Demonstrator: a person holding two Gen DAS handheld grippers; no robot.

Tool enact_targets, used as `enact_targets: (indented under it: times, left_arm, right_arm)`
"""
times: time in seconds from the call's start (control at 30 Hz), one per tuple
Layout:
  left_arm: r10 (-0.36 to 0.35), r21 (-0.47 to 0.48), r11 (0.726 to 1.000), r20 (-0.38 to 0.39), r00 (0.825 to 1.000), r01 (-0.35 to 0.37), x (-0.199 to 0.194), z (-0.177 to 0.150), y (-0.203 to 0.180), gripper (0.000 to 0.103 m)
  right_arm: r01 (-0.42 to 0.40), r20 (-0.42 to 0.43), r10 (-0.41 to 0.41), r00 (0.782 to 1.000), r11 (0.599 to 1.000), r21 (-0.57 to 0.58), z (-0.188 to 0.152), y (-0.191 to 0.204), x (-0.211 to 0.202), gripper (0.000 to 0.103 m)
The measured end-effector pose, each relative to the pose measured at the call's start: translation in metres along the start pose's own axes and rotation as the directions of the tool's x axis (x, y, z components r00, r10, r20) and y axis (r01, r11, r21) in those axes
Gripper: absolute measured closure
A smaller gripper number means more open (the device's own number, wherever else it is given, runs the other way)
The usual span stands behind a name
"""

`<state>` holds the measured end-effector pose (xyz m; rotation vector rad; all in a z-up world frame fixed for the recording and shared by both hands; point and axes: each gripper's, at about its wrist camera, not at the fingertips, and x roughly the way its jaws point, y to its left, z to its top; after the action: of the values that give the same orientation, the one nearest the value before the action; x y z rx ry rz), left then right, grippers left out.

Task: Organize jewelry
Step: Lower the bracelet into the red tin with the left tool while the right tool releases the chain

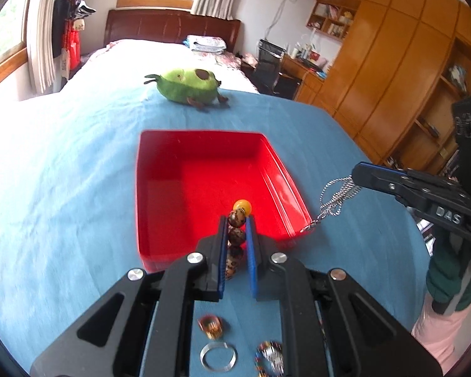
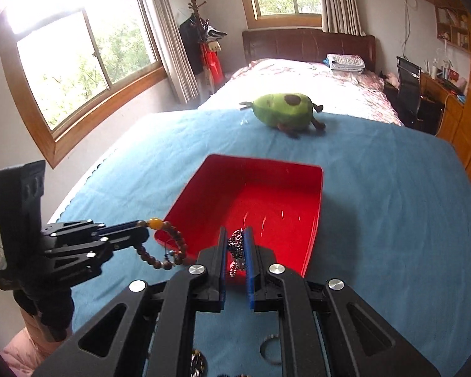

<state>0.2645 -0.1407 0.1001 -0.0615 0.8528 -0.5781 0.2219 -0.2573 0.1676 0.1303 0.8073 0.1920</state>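
A red tray (image 1: pixel 160 220) lies open and empty on the blue cloth; it also shows in the right wrist view (image 2: pixel 317 194). My left gripper (image 1: pixel 238 220) is shut on a brown bead bracelet (image 1: pixel 235 235) with a yellow bead, held over the tray's near edge; the bracelet hangs in the right wrist view (image 2: pixel 169 235). My right gripper (image 2: pixel 236 232) is shut on a silver chain necklace (image 2: pixel 237 245), which dangles beside the tray's right wall in the left wrist view (image 1: pixel 332 201).
A green avocado plush (image 1: pixel 188 86) lies beyond the tray. A gold ring (image 1: pixel 210 325), a silver ring (image 1: pixel 218 356) and a beaded piece (image 1: pixel 270 356) lie on the blue cloth (image 1: pixel 62 188) under my left gripper. A bed, a desk and wardrobes stand behind.
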Motion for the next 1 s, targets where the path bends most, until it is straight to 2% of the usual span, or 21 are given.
enact_targets:
  times: [0.23,0.53,0.8,0.87,1.0]
  left_arm:
    - [0.019,-0.037,0.999,-0.008,1.000,-0.019,0.049,0.034,0.017,0.094]
    - [0.020,-0.060,0.998,-0.081,0.997,-0.025,0.110,0.035,0.033,0.094]
    - [0.042,-0.074,0.996,-0.120,0.992,-0.051,0.129,0.033,0.049,0.093]
    - [0.046,-0.074,0.996,-0.111,0.993,-0.055,0.126,0.032,0.050,0.091]
    - [0.050,-0.070,0.996,-0.089,0.995,-0.057,0.114,0.032,0.046,0.087]
  right_arm:
    - [0.000,-0.050,0.001,0.999,1.000,0.012,0.022,-0.011,0.062,0.094]
    - [-0.001,-0.154,0.008,0.988,0.999,0.047,0.004,-0.035,0.137,0.094]
    - [0.026,-0.181,-0.012,0.983,0.997,0.071,-0.005,-0.049,0.158,0.091]
    - [0.023,-0.177,-0.009,0.984,0.997,0.078,-0.007,-0.051,0.154,0.083]
    - [0.016,-0.151,-0.003,0.988,0.996,0.086,-0.011,-0.054,0.140,0.083]
